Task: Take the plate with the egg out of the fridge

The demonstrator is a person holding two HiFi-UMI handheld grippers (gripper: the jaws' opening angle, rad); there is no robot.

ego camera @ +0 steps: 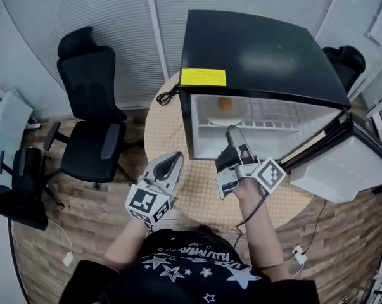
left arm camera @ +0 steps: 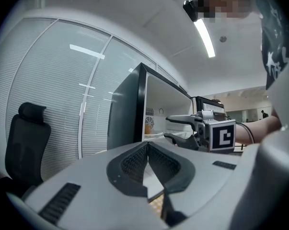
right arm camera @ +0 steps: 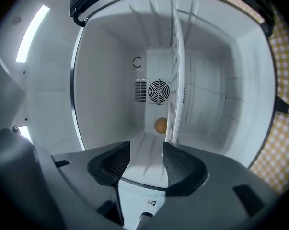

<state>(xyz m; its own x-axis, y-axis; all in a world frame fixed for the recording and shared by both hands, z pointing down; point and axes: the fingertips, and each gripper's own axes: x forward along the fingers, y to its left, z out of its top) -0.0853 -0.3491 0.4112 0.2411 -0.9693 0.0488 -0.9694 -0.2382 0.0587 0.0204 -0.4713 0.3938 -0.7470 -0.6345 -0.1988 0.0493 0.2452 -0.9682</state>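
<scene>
A small black fridge (ego camera: 260, 56) stands on the round table with its door (ego camera: 343, 166) swung open to the right. Inside, on the upper wire shelf (ego camera: 267, 113), an orange-brown egg (ego camera: 224, 104) lies on a white plate (ego camera: 227, 119). My right gripper (ego camera: 232, 133) points into the fridge mouth just below the plate, open, with nothing between its fingers. In the right gripper view the egg (right arm camera: 160, 125) shows beyond the open right gripper (right arm camera: 146, 152), beside the shelf (right arm camera: 176, 71). My left gripper (ego camera: 173, 162) hovers over the table left of the fridge, shut and empty (left arm camera: 147, 147).
The round table (ego camera: 171, 125) wears a checked cloth; a black cable (ego camera: 168, 96) lies at its far left edge. Two black office chairs (ego camera: 89, 106) stand to the left. A yellow label (ego camera: 203, 77) is on the fridge top. The open door blocks the right side.
</scene>
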